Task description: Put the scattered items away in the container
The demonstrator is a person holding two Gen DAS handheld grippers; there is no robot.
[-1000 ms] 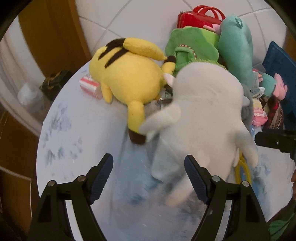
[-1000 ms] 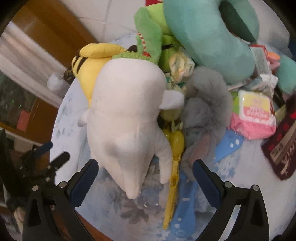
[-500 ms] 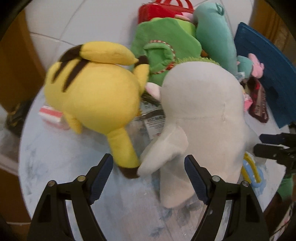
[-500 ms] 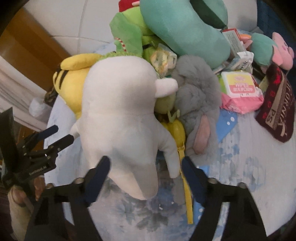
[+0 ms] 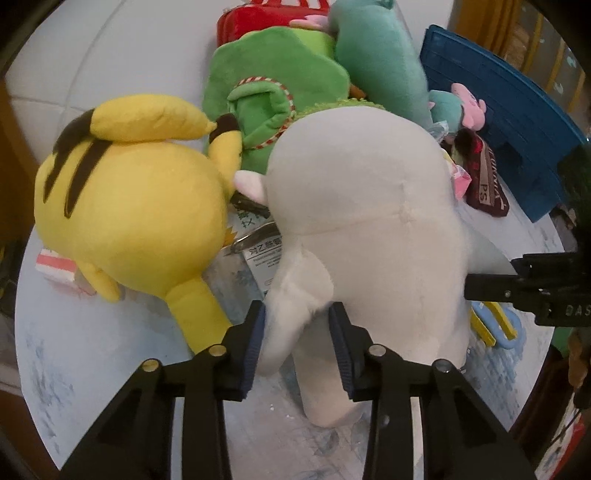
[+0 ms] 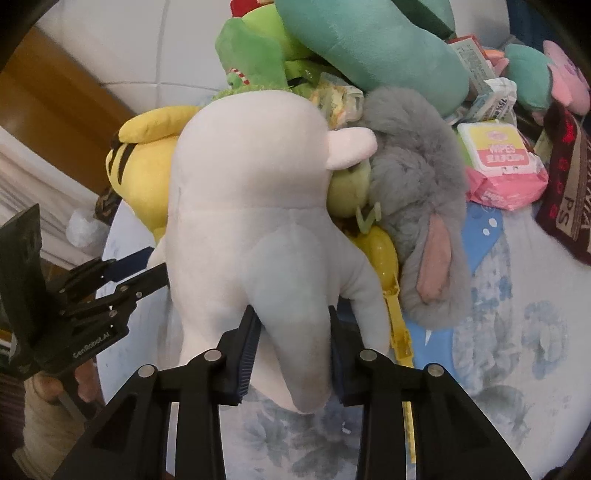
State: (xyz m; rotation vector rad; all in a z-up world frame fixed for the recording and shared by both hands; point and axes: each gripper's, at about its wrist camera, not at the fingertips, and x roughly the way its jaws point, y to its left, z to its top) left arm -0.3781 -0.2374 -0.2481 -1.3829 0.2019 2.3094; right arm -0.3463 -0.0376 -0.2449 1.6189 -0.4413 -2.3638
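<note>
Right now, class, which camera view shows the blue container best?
The left wrist view: the blue container stands at the table's far right edge, its ribbed wall and a side opening plain. The right wrist view shows at most a dark blue sliver in its top right corner, too little to tell.

round floral table [image 6: 524,332], white tiled floor [image 5: 129,55].

Half-buried things under the toys

The big white plush toy [image 5: 369,236] covers most of a printed plastic packet [image 5: 258,251]; the red bag [image 5: 273,18] is cut off at the far edge.
</note>
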